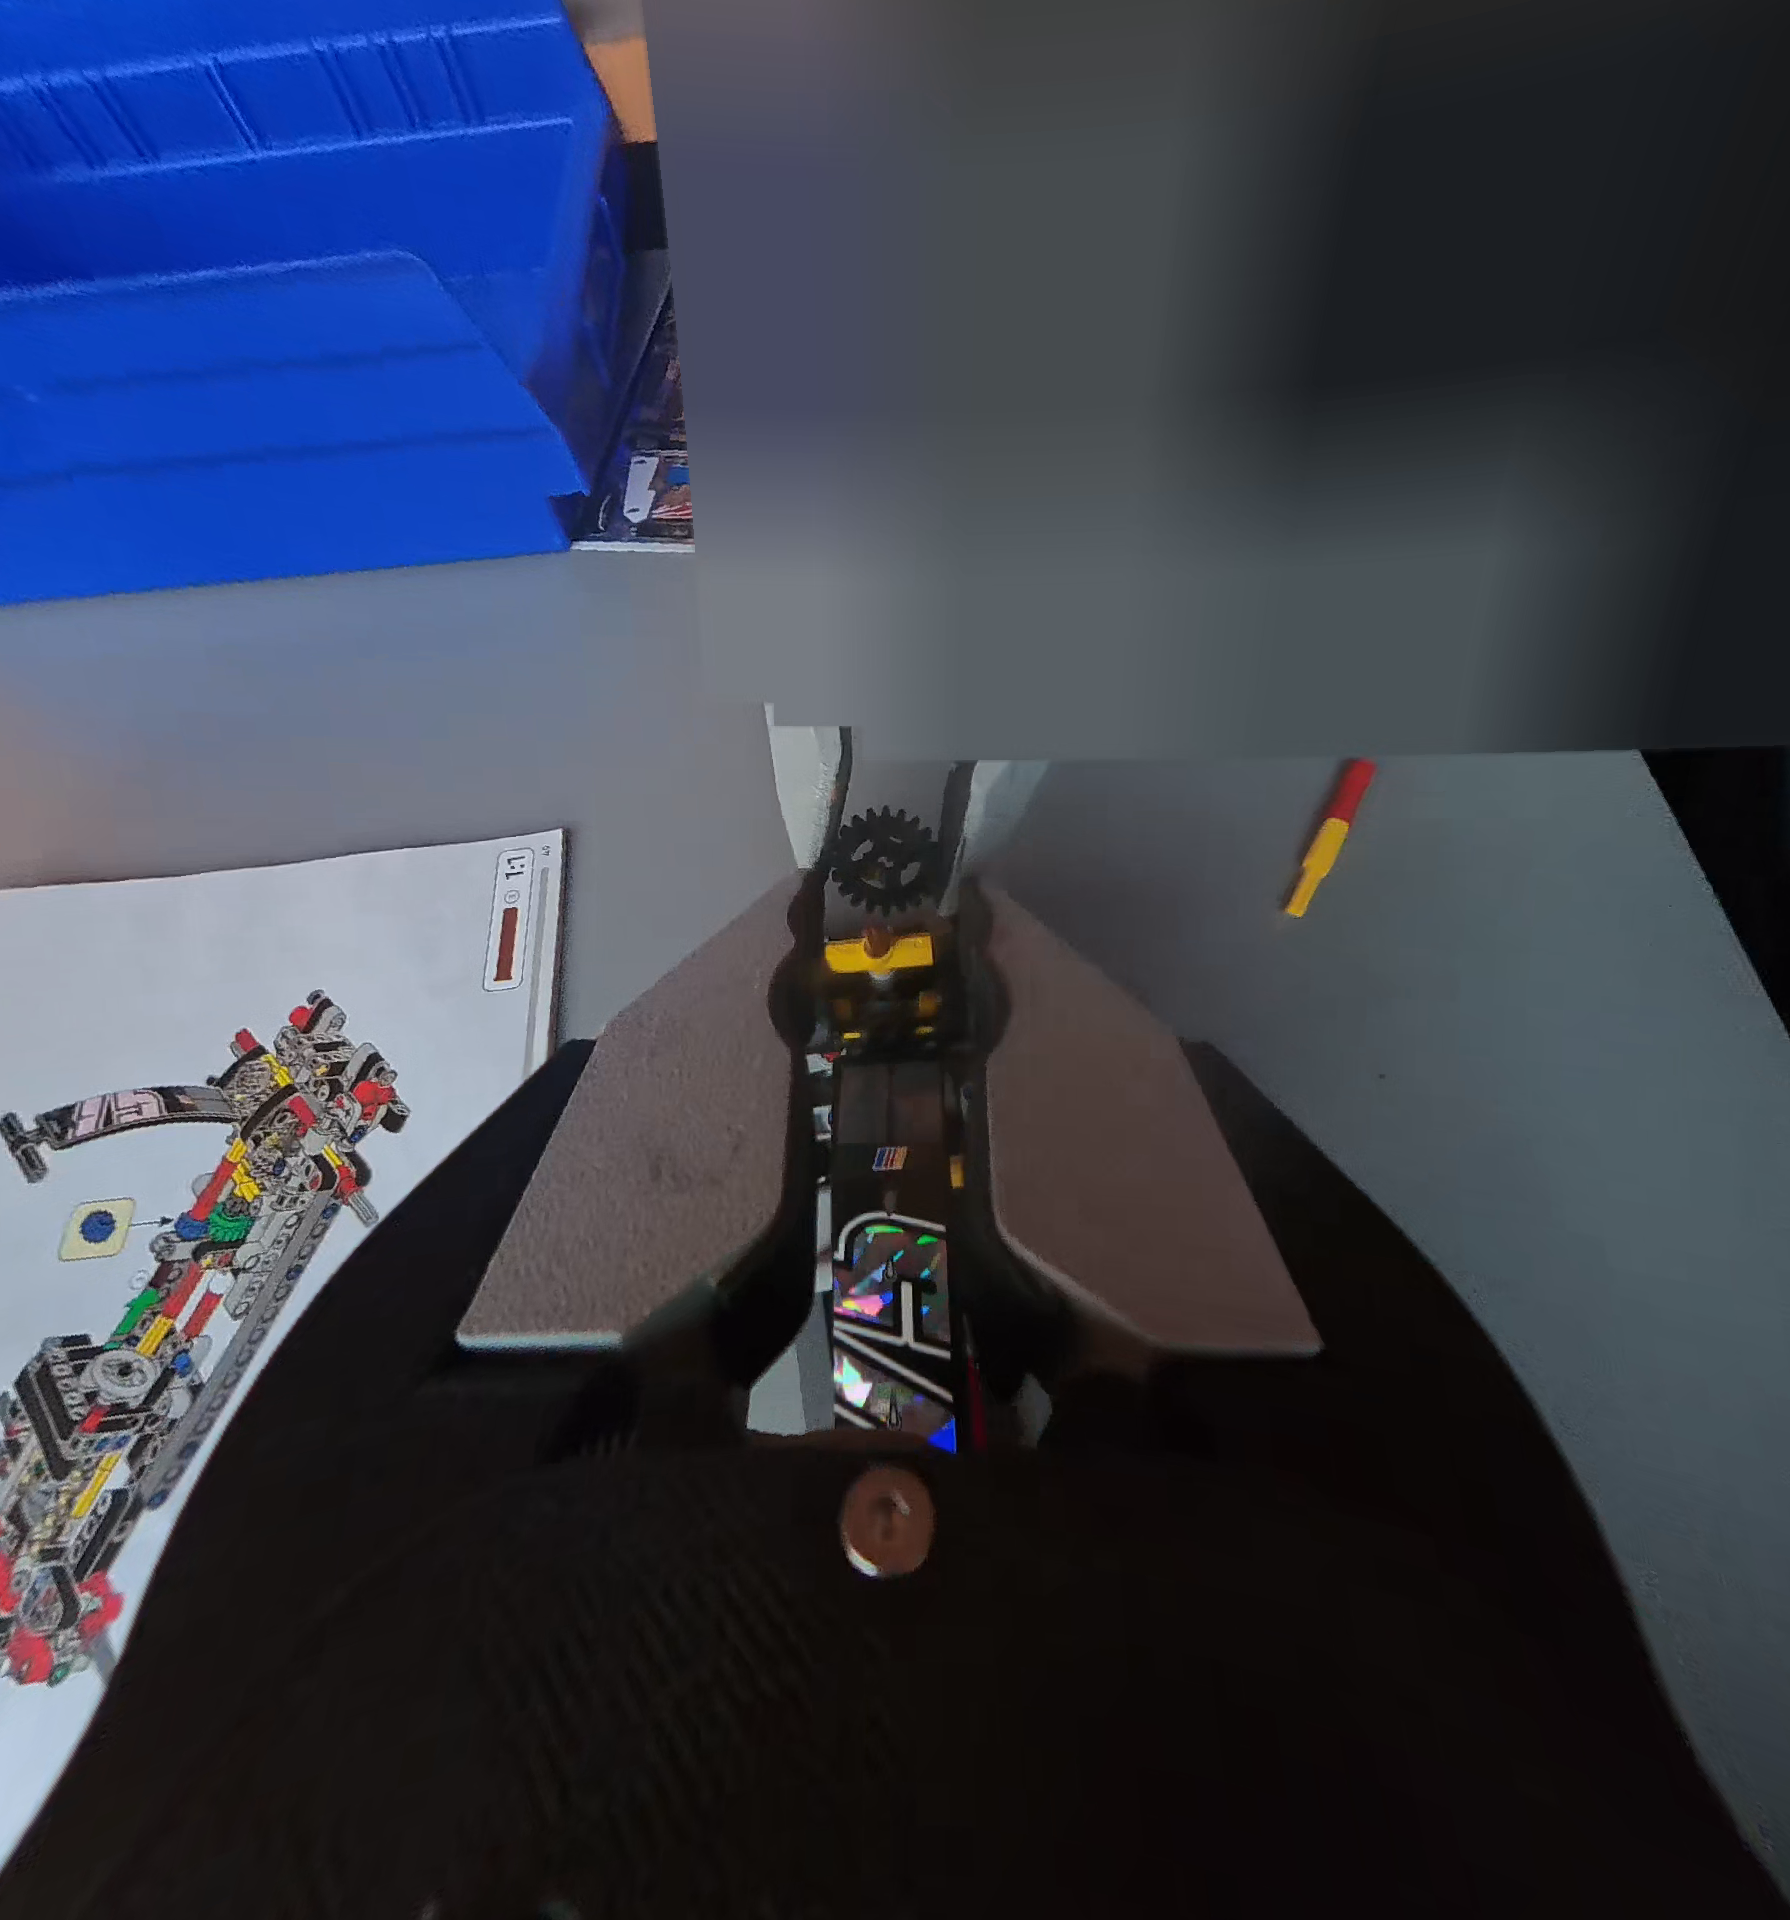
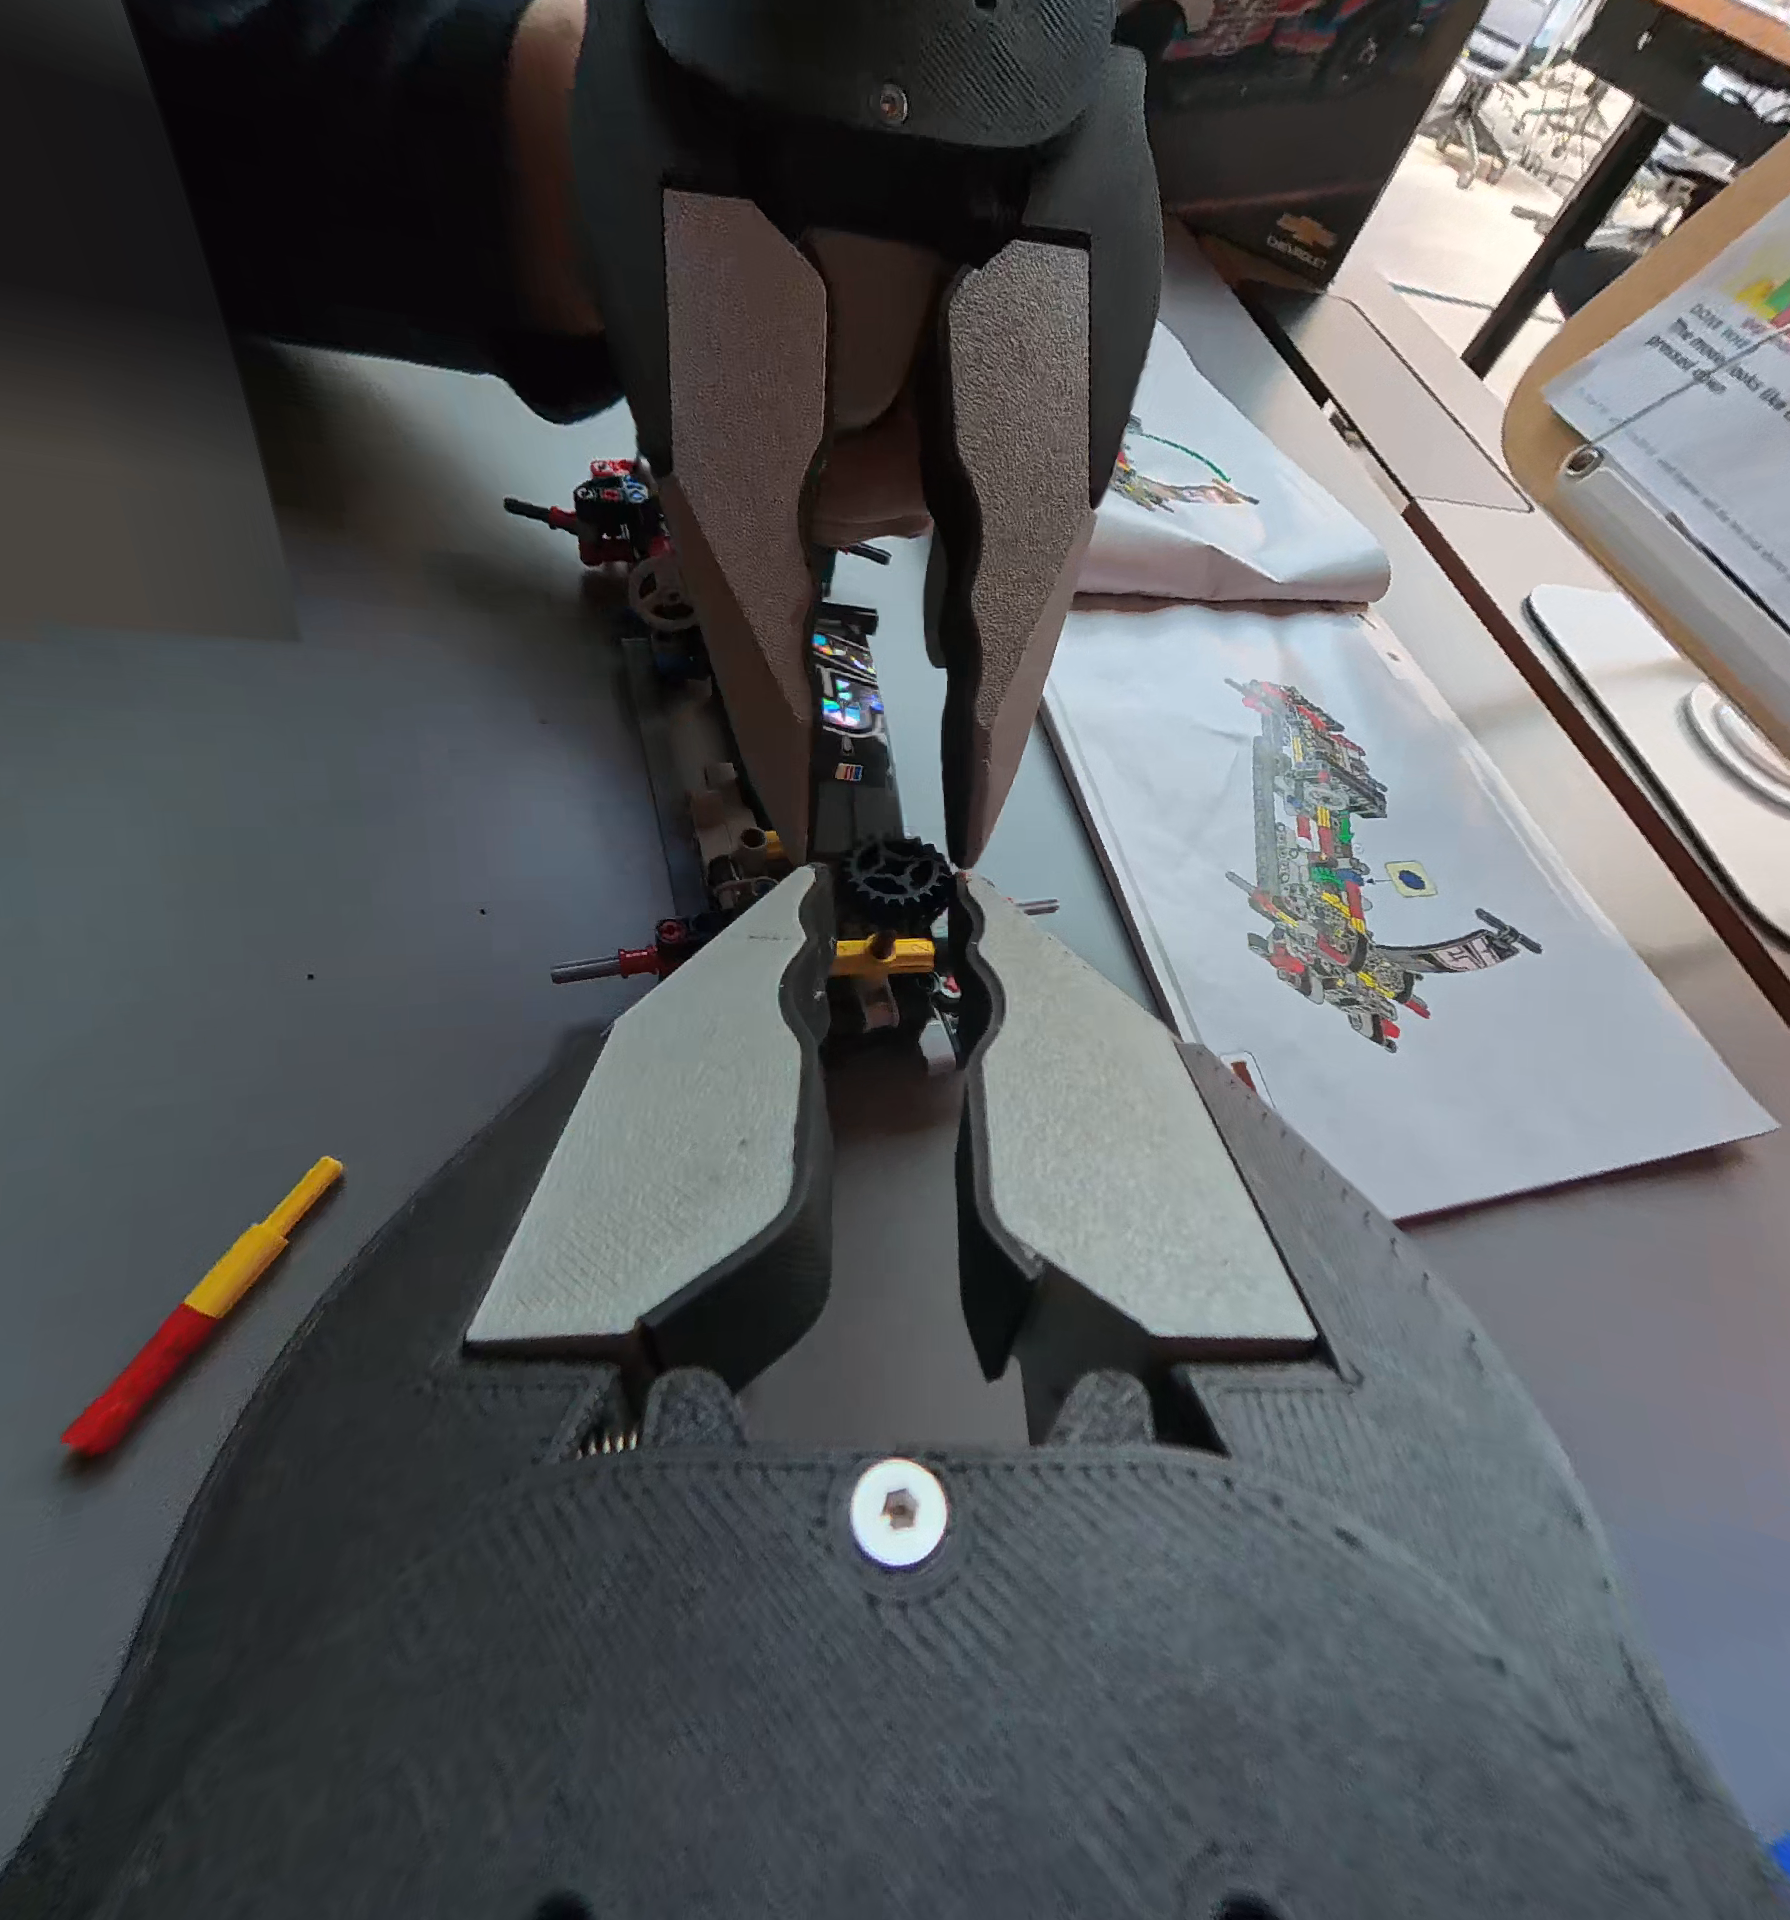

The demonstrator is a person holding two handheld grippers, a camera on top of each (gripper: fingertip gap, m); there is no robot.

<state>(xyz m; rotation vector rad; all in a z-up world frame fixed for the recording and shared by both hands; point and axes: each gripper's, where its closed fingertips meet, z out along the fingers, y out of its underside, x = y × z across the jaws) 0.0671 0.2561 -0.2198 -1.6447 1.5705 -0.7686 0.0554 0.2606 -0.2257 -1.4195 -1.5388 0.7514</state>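
Tongs on my right (image 2: pixel 886 878) pinch the black gear (image 2: pixel 889 883) at the end of the toy car frame (image 1: pixel 891 1278) on the grey bench (image 2: pixel 247 831), my left tongs (image 1: pixel 891 894) stand spread around that frame, so I would hold both very steady.

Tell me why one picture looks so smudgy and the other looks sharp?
Left wrist view: a big grey blurred patch was laid over the top right, and the blue bin and instruction booklet look soft; the sticker glints rainbow. Right wrist view: crisper, with daylight from the right; the wide lens bends the edges.
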